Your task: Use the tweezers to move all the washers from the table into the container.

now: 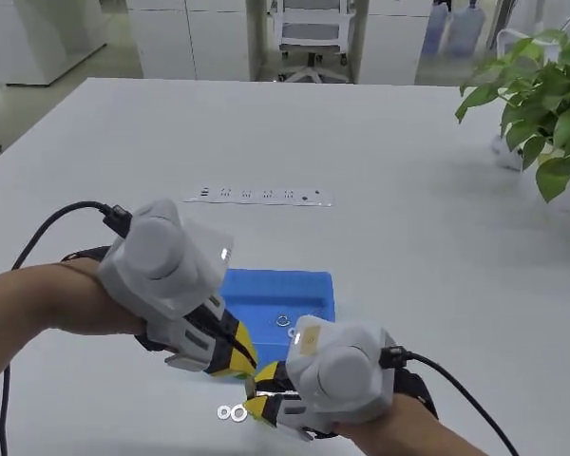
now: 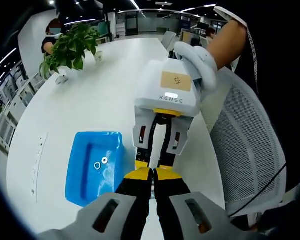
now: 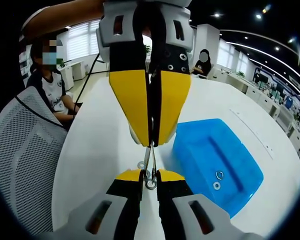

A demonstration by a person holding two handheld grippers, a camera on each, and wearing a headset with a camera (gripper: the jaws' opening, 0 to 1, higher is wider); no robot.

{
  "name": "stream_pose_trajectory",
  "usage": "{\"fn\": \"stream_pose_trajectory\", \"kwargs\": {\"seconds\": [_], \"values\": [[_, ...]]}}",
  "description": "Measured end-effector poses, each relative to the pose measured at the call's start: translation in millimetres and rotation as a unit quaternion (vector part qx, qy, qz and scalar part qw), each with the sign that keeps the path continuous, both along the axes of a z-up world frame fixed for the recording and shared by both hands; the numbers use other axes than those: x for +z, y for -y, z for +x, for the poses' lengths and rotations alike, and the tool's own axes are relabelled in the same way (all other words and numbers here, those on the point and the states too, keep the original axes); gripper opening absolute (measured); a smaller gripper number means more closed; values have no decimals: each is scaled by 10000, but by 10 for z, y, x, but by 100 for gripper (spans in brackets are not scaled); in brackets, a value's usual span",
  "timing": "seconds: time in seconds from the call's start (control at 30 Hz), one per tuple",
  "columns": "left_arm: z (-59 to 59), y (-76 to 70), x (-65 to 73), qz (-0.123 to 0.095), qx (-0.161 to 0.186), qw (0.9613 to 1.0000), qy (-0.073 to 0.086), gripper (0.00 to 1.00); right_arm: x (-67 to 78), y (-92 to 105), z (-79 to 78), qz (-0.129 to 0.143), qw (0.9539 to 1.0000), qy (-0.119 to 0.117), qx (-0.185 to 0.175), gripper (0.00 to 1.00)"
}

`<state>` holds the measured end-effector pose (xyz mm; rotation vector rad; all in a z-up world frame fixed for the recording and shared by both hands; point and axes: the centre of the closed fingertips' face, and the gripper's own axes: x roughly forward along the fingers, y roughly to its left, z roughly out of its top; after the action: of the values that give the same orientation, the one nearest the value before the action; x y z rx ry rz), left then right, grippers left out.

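The blue container (image 1: 266,285) lies on the white table (image 1: 361,190), with two washers (image 1: 283,321) inside it. Two more washers (image 1: 231,412) lie on the table near the front edge. My left gripper (image 1: 236,359) points down and is shut on the thin metal tweezers (image 3: 149,150). My right gripper (image 1: 258,399) faces it from below. Its jaws are closed narrowly on the tweezers' lower legs, just above a washer (image 3: 150,184). In the left gripper view, my own jaws (image 2: 152,175) are together beside the container (image 2: 85,175).
A white power strip (image 1: 261,196) lies beyond the container. A potted plant (image 1: 541,104) stands at the far right of the table. There is a mesh chair (image 2: 245,145) at the table's near edge. A seated person (image 3: 45,75) is off to the side.
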<state>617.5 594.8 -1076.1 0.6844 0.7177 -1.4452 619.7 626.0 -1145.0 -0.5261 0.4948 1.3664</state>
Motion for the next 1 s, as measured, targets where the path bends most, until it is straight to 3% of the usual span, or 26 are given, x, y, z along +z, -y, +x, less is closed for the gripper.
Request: {"fn": "stream_pose_trajectory", "kwargs": {"seconds": [0.33, 1.0], "values": [[1, 1, 0, -34, -7, 10000, -26, 5, -35, 22, -28, -144, 9997, 131, 118, 13], [-88, 39, 7, -32, -95, 9999, -43, 5, -22, 27, -87, -60, 9999, 137, 34, 13]]}}
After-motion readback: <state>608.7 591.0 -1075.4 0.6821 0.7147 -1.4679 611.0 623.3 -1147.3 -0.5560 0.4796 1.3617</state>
